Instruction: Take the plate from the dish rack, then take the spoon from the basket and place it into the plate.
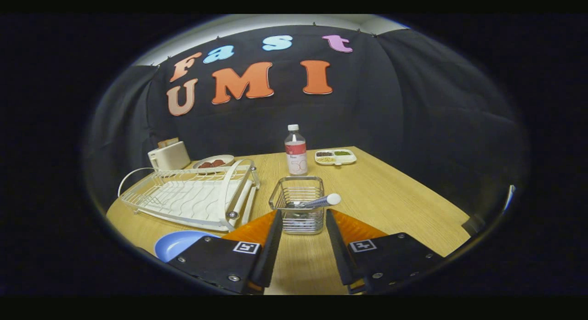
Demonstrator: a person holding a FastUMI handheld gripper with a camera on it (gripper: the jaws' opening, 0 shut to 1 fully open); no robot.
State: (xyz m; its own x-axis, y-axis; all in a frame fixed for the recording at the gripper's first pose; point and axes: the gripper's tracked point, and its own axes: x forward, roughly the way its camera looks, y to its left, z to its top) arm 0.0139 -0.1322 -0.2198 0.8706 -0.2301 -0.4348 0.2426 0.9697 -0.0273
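Plate: blue, lying flat on the wooden table beside the left finger, in front of the dish rack; already out of the rack, probably set there to receive the spoon.

Dish rack: white wire, no dishes in it that can be made out.

Basket: small wire mesh, upright, just ahead of the fingertips and centred on the gap between them.

Spoon: standing in the basket, handle leaning over the rim toward the right finger, so it offers a free end to grasp.

Gripper: jaws wide apart, holding nothing; aimed level and forward at the basket, low over the table. Judged step: approach to the spoon.

Behind: bottle, divided snack tray, toaster, dish of food.
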